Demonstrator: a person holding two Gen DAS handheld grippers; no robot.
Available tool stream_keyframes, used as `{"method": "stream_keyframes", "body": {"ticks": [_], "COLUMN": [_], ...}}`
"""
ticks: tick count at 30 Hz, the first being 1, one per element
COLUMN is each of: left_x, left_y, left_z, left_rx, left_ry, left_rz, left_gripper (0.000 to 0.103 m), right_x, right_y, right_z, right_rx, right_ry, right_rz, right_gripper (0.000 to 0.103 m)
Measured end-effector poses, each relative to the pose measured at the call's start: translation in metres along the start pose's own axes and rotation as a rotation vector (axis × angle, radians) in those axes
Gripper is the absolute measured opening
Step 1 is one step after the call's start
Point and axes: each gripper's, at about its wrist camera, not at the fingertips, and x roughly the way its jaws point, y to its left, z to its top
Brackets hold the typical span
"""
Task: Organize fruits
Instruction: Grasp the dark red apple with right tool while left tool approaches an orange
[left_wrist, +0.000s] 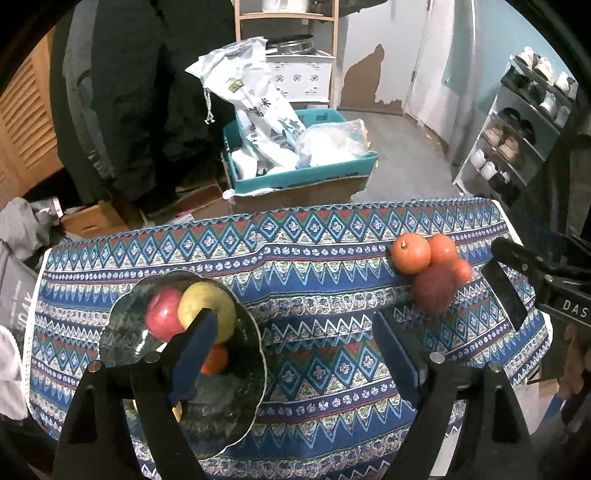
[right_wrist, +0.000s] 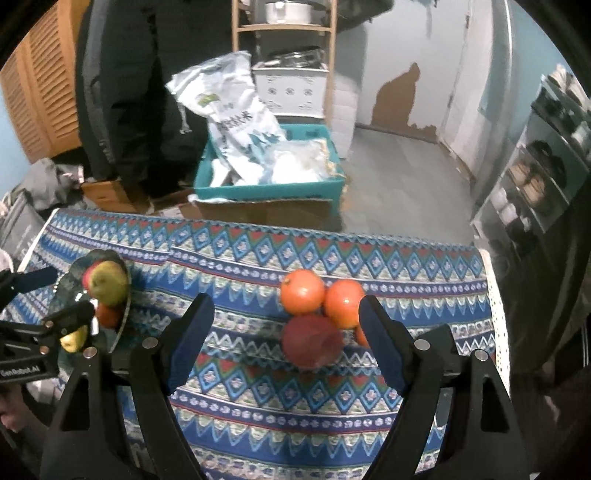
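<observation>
A glass plate (left_wrist: 236, 406) at the table's left holds a red apple (left_wrist: 162, 317), a yellow-green apple (left_wrist: 207, 308) and a small orange (left_wrist: 218, 358). My left gripper (left_wrist: 291, 326) is open and holds nothing, its left finger over the plate. On the right lies a pile on the cloth: two oranges (right_wrist: 303, 291) (right_wrist: 343, 302), a dark red apple (right_wrist: 312, 339) and a small orange half hidden behind a finger. My right gripper (right_wrist: 286, 306) is open just above this pile; the dark red apple shows between its fingers, untouched. In that view the plate (right_wrist: 123, 325) is far left.
A blue patterned cloth (left_wrist: 314, 369) covers the table; its far edge is close behind the fruit. Beyond it on the floor stand a teal crate (left_wrist: 303, 173) of white bags, cardboard boxes and a shoe rack (left_wrist: 517, 140) at right. A person in dark clothes (left_wrist: 140, 92) stands back left.
</observation>
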Motion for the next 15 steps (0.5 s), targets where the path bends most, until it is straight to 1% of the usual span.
{"method": "stream_keyframes", "body": {"ticks": [5,15], "left_x": [0.015,0.055], "left_y": [-0.008,-0.014], "left_z": [0.004,0.002], "left_rx": [0.016,0.028], "left_ry": [0.014,0.059], "left_rz": [0.015,0.033], "left_gripper": [0.087,0.087], "right_x": [0.023,0.086], "right_y": [-0.017,-0.026], "right_z": [-0.007,-0.026], "right_rx": [0.027,0.031], "right_ry": [0.052,0.181], "right_rz": [-0.004,0.023], "right_gripper": [0.081,0.081]}}
